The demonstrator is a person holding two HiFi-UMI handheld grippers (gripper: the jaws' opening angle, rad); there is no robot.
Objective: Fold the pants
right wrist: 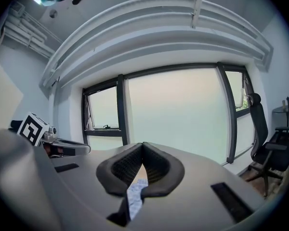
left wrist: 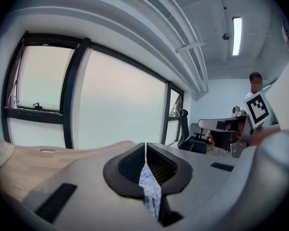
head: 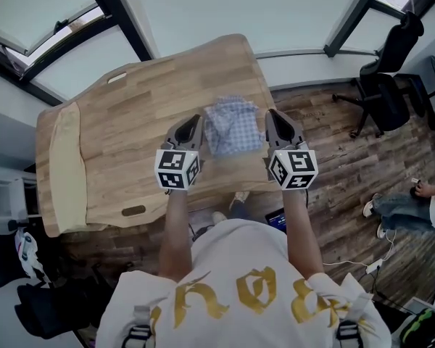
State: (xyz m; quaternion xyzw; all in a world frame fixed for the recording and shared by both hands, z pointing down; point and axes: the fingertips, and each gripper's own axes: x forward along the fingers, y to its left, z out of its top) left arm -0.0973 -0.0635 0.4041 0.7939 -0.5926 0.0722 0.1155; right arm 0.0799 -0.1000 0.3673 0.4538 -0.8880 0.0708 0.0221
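Left gripper (head: 196,120): jaws closed together, with a fold of blue-and-white checked fabric pinched between the pads, as its own view shows. Right gripper (head: 270,116): jaws likewise closed, clamped on a fold of the same fabric, which hangs out below the pads in the right gripper view.

Pants (head: 233,125): bunched into a compact checked bundle that spans the gap between the two grippers. The left edge of the bundle is at the left gripper's tips and the right edge at the right gripper's tips. The bundle sits over the near right part of the wooden table (head: 130,114). Whether its lower part touches the tabletop cannot be determined.

Both grippers are held side by side, pointing away from the person and roughly parallel, with the marker cubes toward the body.

Surroundings: a pale cloth strip (head: 64,167) lies along the table's left edge, well apart from the pants. A black office chair (head: 386,85) stands on the plank floor (head: 333,165) to the right.
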